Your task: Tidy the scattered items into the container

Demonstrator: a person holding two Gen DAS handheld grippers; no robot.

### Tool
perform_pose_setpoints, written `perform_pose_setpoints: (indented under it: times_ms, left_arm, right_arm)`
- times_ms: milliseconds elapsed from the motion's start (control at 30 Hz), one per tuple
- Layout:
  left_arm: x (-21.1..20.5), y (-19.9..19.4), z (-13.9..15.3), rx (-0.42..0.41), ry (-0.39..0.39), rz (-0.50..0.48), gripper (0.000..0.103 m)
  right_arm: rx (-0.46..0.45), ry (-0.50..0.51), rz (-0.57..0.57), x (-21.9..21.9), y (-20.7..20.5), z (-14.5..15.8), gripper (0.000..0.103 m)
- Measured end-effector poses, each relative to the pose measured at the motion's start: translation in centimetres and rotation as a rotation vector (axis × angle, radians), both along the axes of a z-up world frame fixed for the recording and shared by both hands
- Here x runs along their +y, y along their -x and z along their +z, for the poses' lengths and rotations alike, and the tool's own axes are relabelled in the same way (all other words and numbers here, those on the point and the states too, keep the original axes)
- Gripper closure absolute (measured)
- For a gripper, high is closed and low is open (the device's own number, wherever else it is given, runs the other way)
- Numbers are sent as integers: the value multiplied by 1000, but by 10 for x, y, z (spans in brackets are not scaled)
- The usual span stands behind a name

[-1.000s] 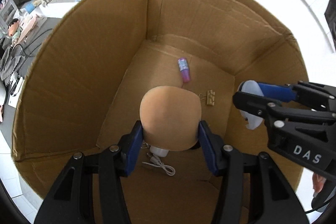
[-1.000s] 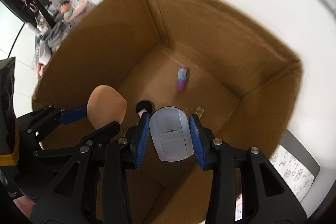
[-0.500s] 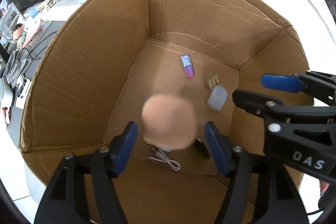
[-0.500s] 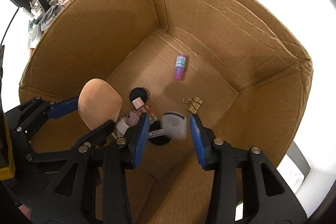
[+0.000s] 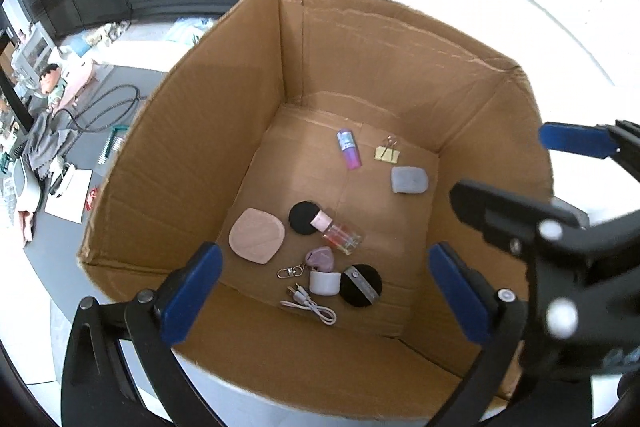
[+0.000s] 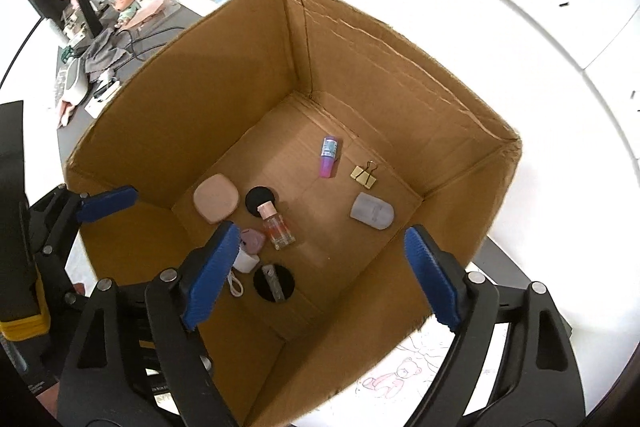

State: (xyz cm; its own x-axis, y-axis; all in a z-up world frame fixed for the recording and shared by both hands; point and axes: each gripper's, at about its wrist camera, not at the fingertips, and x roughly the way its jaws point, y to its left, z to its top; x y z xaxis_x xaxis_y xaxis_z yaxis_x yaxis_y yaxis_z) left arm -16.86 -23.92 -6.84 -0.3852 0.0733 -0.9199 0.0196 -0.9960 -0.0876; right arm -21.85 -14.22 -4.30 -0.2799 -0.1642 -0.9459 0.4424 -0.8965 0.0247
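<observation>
Both held items have dropped: our peach puff (image 5: 257, 241) and grey case (image 5: 409, 180) now lie on the floor of the cardboard box (image 5: 192, 163). Left gripper (image 5: 324, 291) and right gripper (image 6: 320, 267) hover above, jaws spread and empty. Withdrawing carelessly, we could snag a wall and tip everything out.

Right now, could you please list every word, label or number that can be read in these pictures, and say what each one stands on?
None can be read.
The purple tube in the cardboard box has a blue label: too small to read.
The black round compact carries a silver strip: no legible text.
The sheet beside the box shows a bear drawing only, no words.
Both the left gripper and right gripper show no marking.
</observation>
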Motion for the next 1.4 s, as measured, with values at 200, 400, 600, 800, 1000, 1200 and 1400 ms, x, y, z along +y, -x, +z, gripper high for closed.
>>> perform_pose_setpoints:
  times_ms: [200,400,600,800,1000,1200,1400]
  left_arm:
    - [10,-11,23,50,17,-9,0]
    - [31,-26,44,83,31,-33,0]
    - [70,-39,69,116,15,-80,0]
    - [133,-52,84,146,-10,-170,0]
    - [190,-76,94,166,27,-210,0]
    - [219,-103,95,117,-25,-280,0]
    - [234,-144,100,100,36,-315,0]
  right_arm:
    - [56,22,1,11,-14,25,0]
    - [110,41,-24,31,-30,50,0]
    - [143,128,-144,82,-49,74,0]
    - [190,153,-301,159,-81,92,0]
    - [231,129,-455,245,-122,104,0]
    - [275,73,-564,304,-174,108,0]
    - [248,32,-613,331,-222,102,0]
